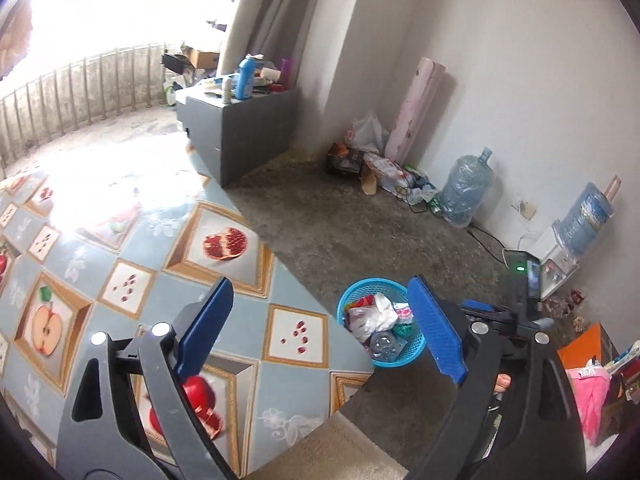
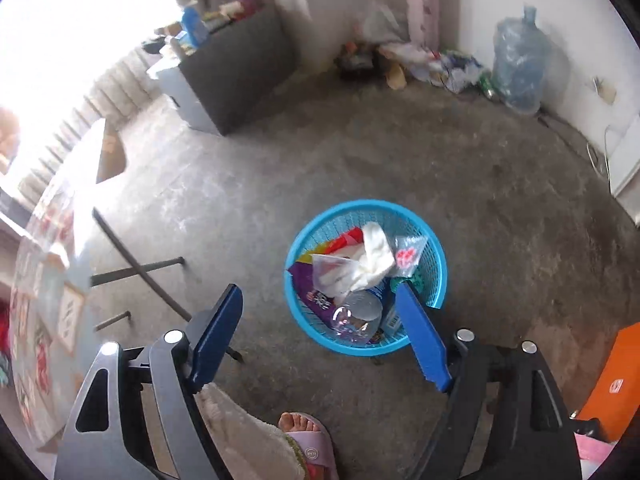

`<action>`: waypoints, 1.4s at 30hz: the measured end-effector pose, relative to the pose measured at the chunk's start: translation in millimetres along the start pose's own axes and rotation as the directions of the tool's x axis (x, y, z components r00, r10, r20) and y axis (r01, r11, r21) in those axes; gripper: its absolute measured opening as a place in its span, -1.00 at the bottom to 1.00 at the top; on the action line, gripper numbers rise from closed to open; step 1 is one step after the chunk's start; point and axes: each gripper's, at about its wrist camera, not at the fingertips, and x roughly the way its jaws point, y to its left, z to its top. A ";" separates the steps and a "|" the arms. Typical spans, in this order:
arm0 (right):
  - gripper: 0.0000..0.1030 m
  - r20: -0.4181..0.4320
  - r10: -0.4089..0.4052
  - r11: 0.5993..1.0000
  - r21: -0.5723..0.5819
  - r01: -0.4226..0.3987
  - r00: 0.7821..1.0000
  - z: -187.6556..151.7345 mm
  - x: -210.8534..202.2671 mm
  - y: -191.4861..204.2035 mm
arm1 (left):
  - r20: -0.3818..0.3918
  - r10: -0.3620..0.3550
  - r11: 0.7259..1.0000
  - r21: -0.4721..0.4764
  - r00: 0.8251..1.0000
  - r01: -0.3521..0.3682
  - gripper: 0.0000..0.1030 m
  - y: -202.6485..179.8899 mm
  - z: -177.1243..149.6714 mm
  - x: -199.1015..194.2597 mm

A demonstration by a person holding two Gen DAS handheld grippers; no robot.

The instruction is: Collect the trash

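Note:
A blue mesh basket [image 2: 434, 276] stands on the concrete floor, filled with trash: a white crumpled tissue [image 2: 374, 258], a clear plastic bottle [image 2: 358, 316], a purple wrapper [image 2: 316, 300] and clear bags. It also shows in the left wrist view [image 1: 348, 298], beyond the table edge. My right gripper [image 2: 320, 300] is open and empty, above the basket's near side. My left gripper [image 1: 320, 292] is open and empty, over the fruit-patterned tablecloth [image 1: 132, 248]. The right gripper's body [image 1: 516, 312] shows past my left gripper's right finger.
A grey cabinet [image 1: 240, 128] with bottles stands by the curtain. Litter [image 1: 384, 172], a pink roll and a water jug [image 1: 466, 188] lie along the wall. A water dispenser [image 1: 568, 240] stands right. An orange box [image 2: 616, 380], table legs [image 2: 140, 272] and a slippered foot [image 2: 308, 436] are close.

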 end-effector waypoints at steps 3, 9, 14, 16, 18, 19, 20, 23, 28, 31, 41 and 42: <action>0.85 0.136 0.046 0.994 -0.109 -0.031 0.990 -15.7 -60.5 41.0 | 0.058 0.112 0.993 -0.041 0.992 -0.110 0.77 13.7 -11.6 -33.5; 0.88 0.354 0.164 0.945 -0.325 -0.043 0.921 -48.0 -157.7 113.6 | 0.139 0.386 0.919 -0.141 0.912 -0.367 0.83 43.5 -30.9 -90.0; 0.88 0.333 0.279 0.915 -0.377 -0.145 0.901 -89.1 -173.9 171.3 | 0.139 0.543 0.834 -0.208 0.828 -0.512 0.83 70.8 -60.8 -120.2; 0.88 0.254 0.289 0.903 -0.391 -0.175 0.923 -110.8 -159.7 194.3 | 0.051 0.577 0.792 -0.277 0.815 -0.544 0.83 87.2 -77.5 -120.4; 0.88 0.211 0.254 0.892 -0.428 -0.144 0.944 -131.6 -142.6 212.9 | -0.049 0.600 0.744 -0.330 0.798 -0.580 0.83 103.7 -93.3 -114.6; 0.88 0.204 0.218 0.880 -0.465 -0.102 0.954 -139.6 -136.1 222.9 | -0.099 0.615 0.716 -0.344 0.782 -0.607 0.83 111.9 -102.2 -110.1; 0.88 0.210 0.187 0.867 -0.495 -0.061 0.960 -146.9 -132.7 229.0 | -0.144 0.619 0.699 -0.347 0.772 -0.625 0.83 118.2 -110.0 -106.2; 0.88 0.233 0.103 0.850 -0.525 0.037 0.967 -153.2 -121.9 236.6 | -0.226 0.616 0.678 -0.336 0.754 -0.654 0.83 123.4 -133.7 -100.8; 0.88 0.152 0.017 0.850 -0.523 0.066 0.988 -161.0 -103.3 230.7 | -0.288 0.575 0.707 -0.296 0.766 -0.642 0.83 111.8 -150.2 -88.9; 0.88 0.108 -0.019 0.857 -0.510 0.072 0.994 -164.9 -94.3 225.3 | -0.312 0.563 0.730 -0.245 0.765 -0.638 0.83 103.5 -152.0 -79.6; 0.88 0.083 -0.044 0.905 -0.419 0.075 0.996 -154.3 -91.5 202.6 | -0.303 0.565 0.749 -0.201 0.767 -0.631 0.83 92.0 -147.0 -76.2; 0.88 0.083 -0.046 0.906 -0.416 0.076 0.996 -153.6 -91.7 201.3 | -0.304 0.565 0.750 -0.198 0.767 -0.631 0.83 91.0 -146.7 -75.8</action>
